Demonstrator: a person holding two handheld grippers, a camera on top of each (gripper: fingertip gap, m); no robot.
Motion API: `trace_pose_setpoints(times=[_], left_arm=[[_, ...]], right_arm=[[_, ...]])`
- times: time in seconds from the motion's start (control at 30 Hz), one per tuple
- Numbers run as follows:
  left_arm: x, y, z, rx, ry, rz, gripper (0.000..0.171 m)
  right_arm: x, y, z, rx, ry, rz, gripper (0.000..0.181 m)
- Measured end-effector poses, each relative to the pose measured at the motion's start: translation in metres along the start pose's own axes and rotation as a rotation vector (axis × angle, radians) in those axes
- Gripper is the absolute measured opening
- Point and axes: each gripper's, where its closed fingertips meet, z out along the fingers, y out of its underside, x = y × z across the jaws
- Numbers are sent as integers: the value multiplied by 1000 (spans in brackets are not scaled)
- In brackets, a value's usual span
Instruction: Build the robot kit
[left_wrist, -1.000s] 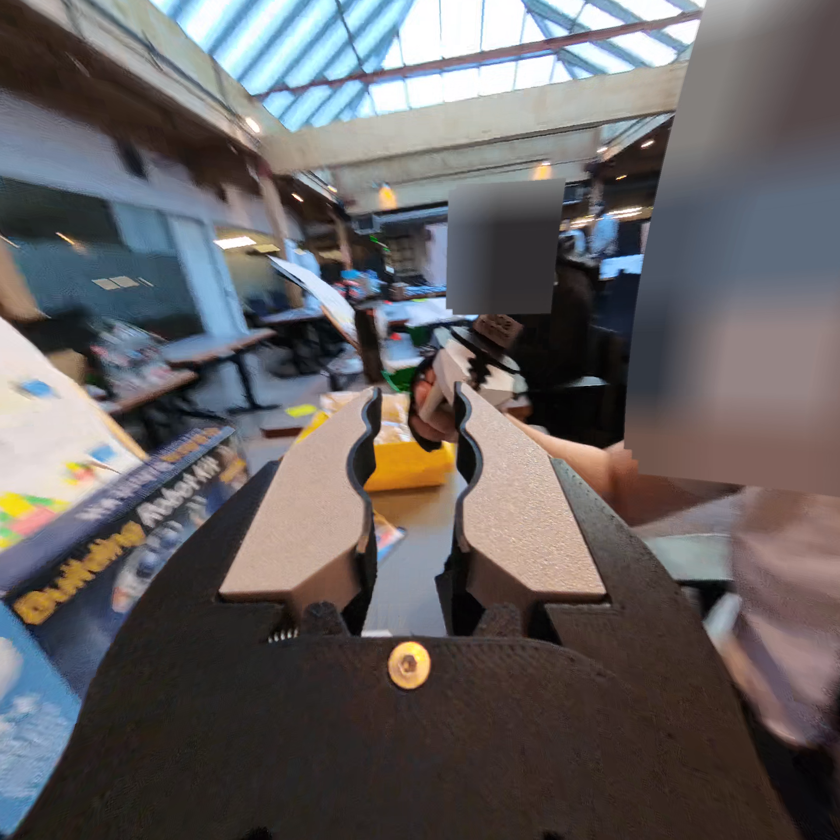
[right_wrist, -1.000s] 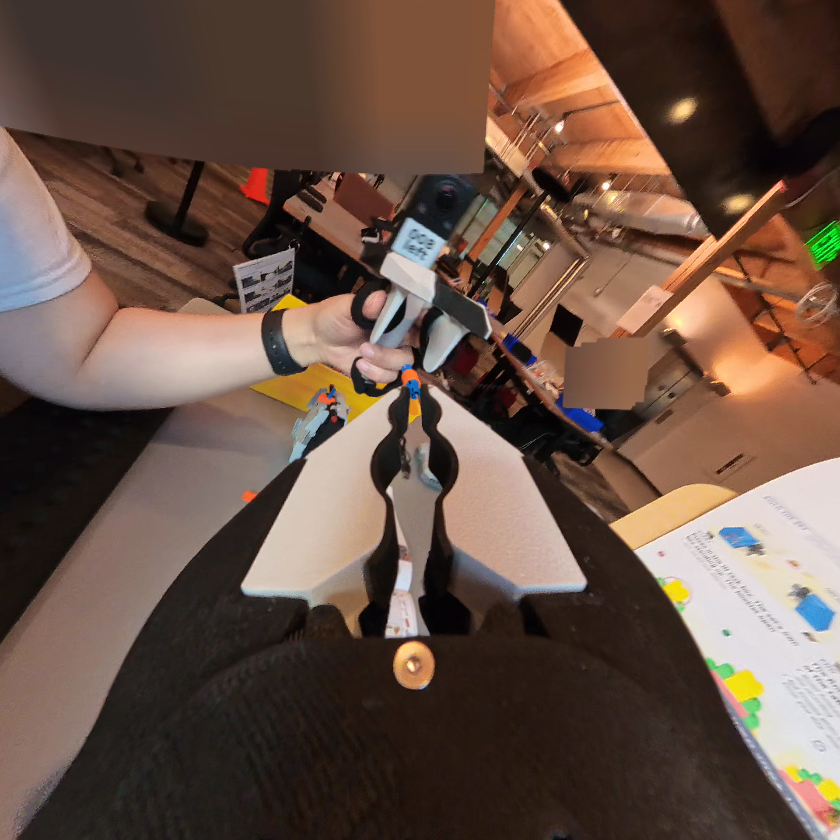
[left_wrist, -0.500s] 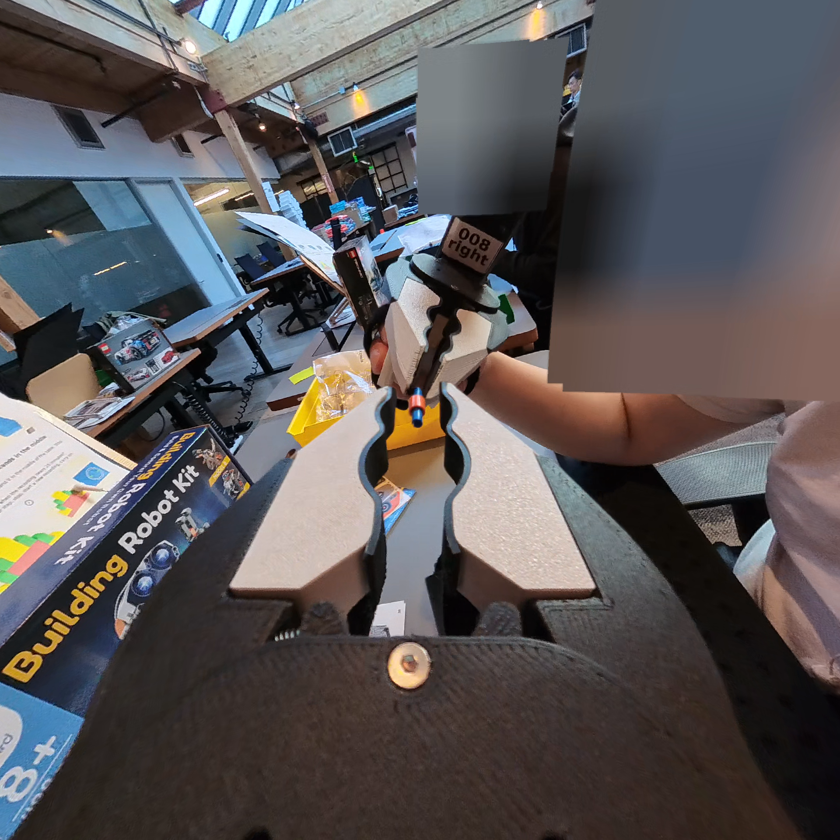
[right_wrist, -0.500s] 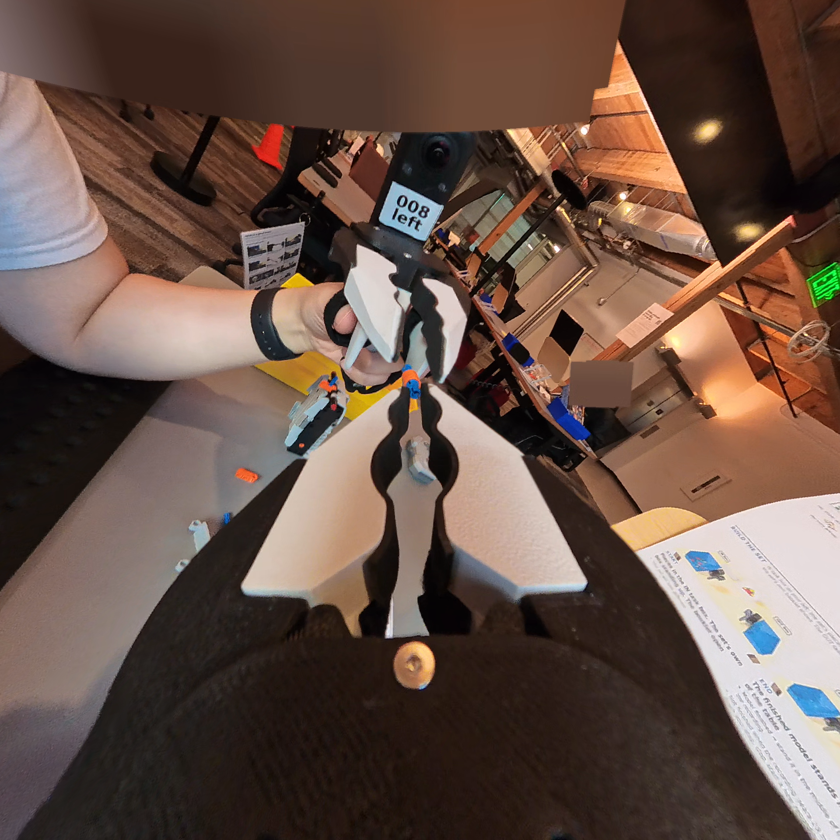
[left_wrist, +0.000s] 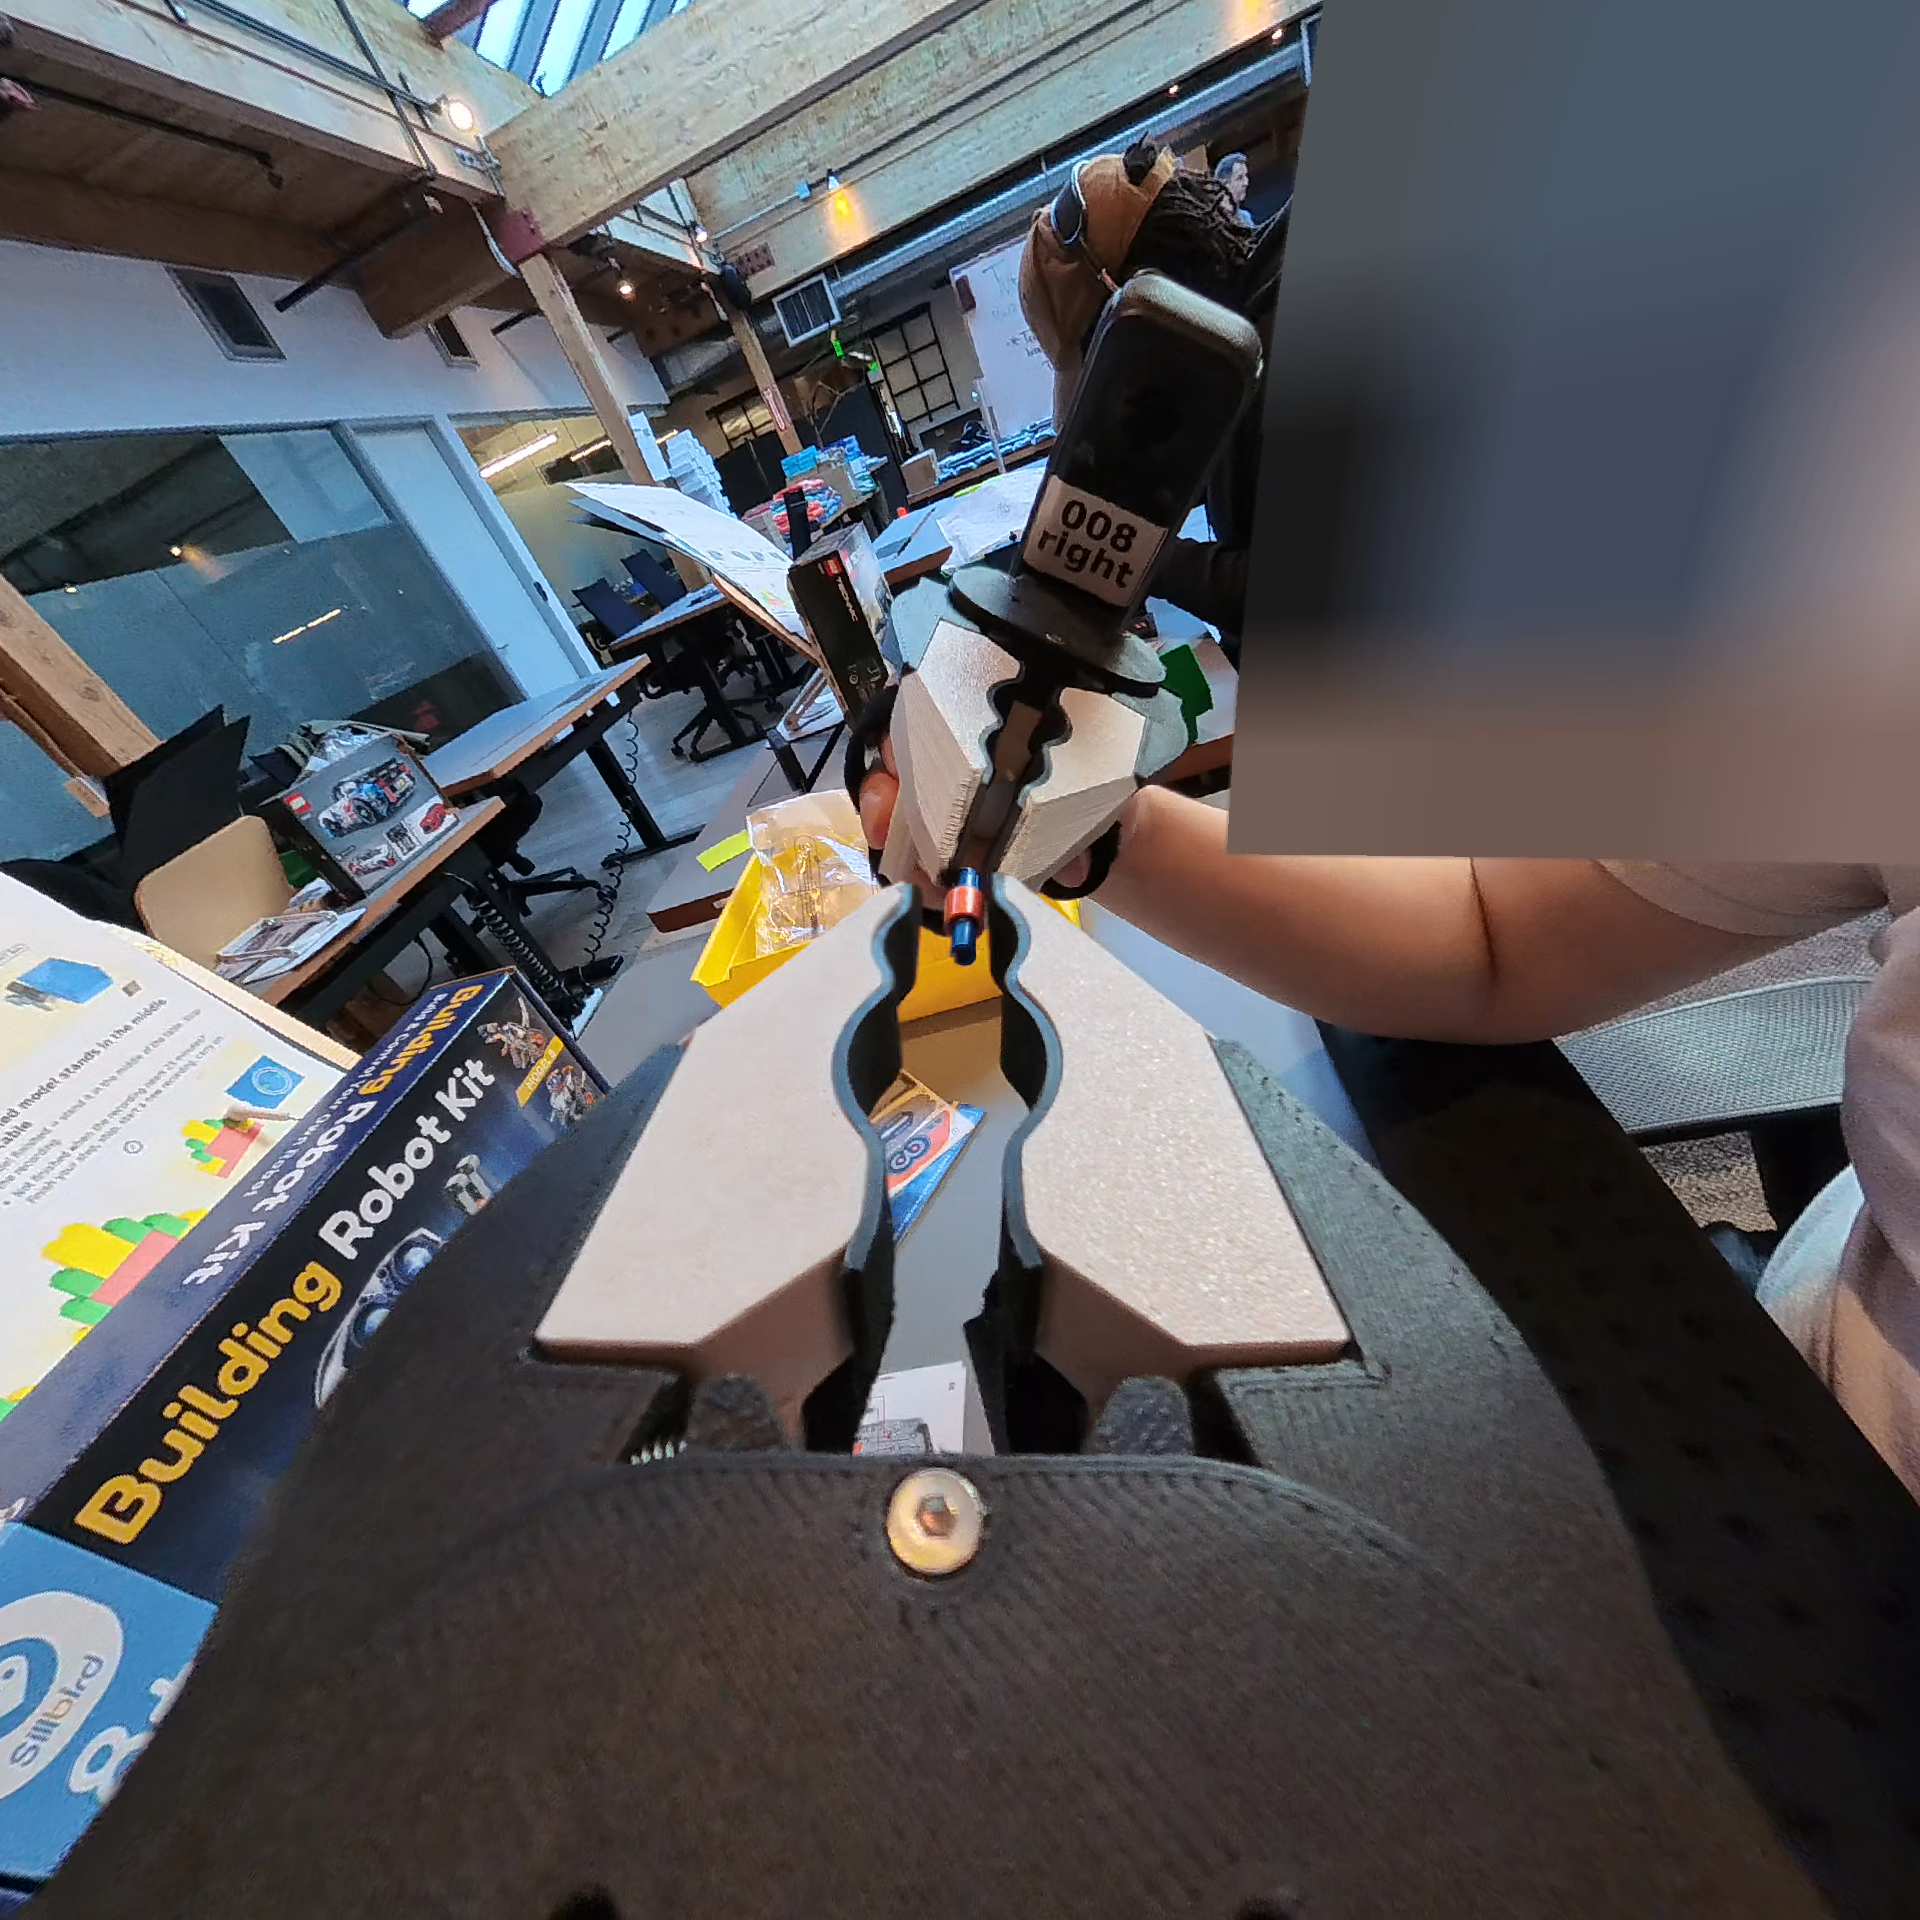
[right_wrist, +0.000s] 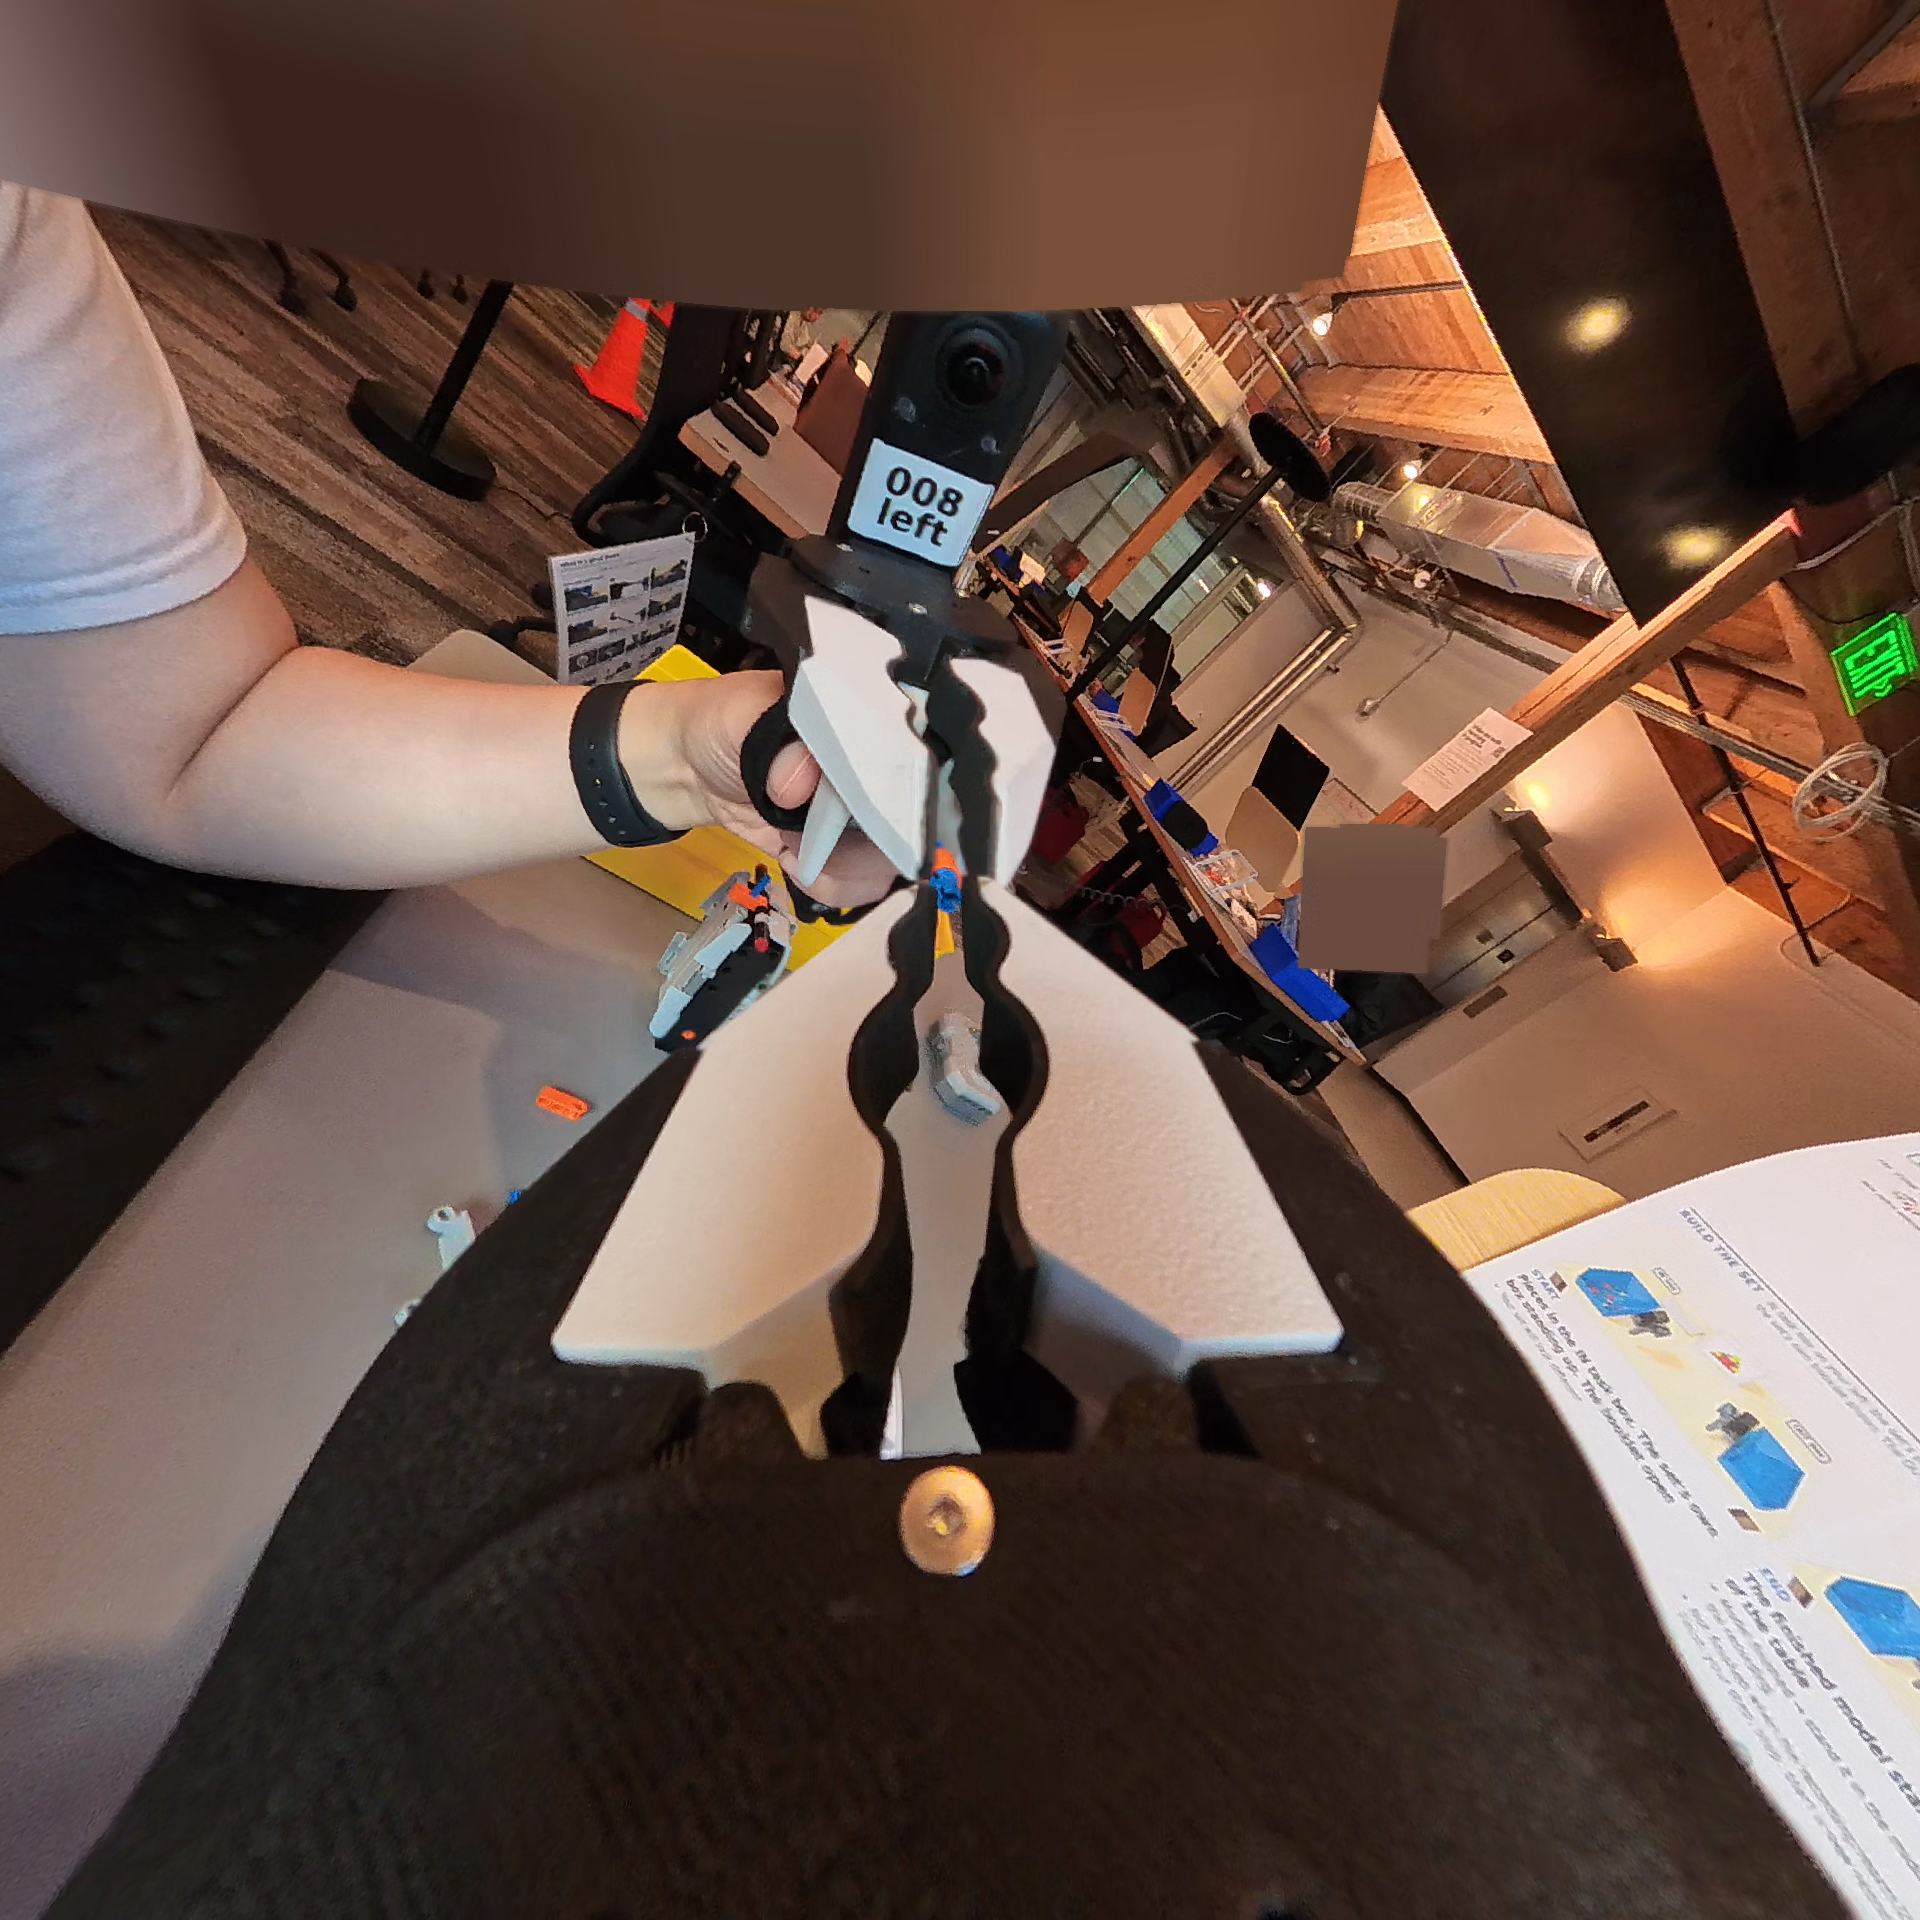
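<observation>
My right gripper (right_wrist: 943, 906) is shut on a small pin with an orange collar and a blue end (right_wrist: 943, 881), held in the air above the grey table (right_wrist: 260, 1195). My left gripper (left_wrist: 951, 902) faces it tip to tip. Its jaws are narrowly open on either side of the pin (left_wrist: 964, 914), and I see no contact with it. In the left wrist view the right gripper (left_wrist: 971, 868) shows with the pin sticking out of its tips. In the right wrist view the left gripper (right_wrist: 940, 862) shows just beyond the pin.
On the table lie a partly built grey and black model (right_wrist: 722, 956), a grey piece (right_wrist: 961, 1070), an orange piece (right_wrist: 561, 1101) and a white piece (right_wrist: 449, 1231). A yellow tray (left_wrist: 748, 961) holds a plastic bag (left_wrist: 805, 883). A kit box (left_wrist: 312, 1247) and an instruction sheet (right_wrist: 1714, 1403) stand at the sides. Less than 4 cm separates the two grippers' tips.
Both grippers have come together tip to tip. The left jaws have narrowed around the pin, which the right gripper has kept hold of throughout.
</observation>
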Motion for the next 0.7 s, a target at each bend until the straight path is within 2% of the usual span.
trace_pose_setpoints(times=[0.13, 0.7], left_arm=[[1, 2, 1, -14, 0, 15, 5], [6, 8, -2, -54, 45, 15, 5]], right_arm=[[1, 0, 1, 2, 7, 1, 4], [-6, 3, 3, 14, -23, -9, 3]])
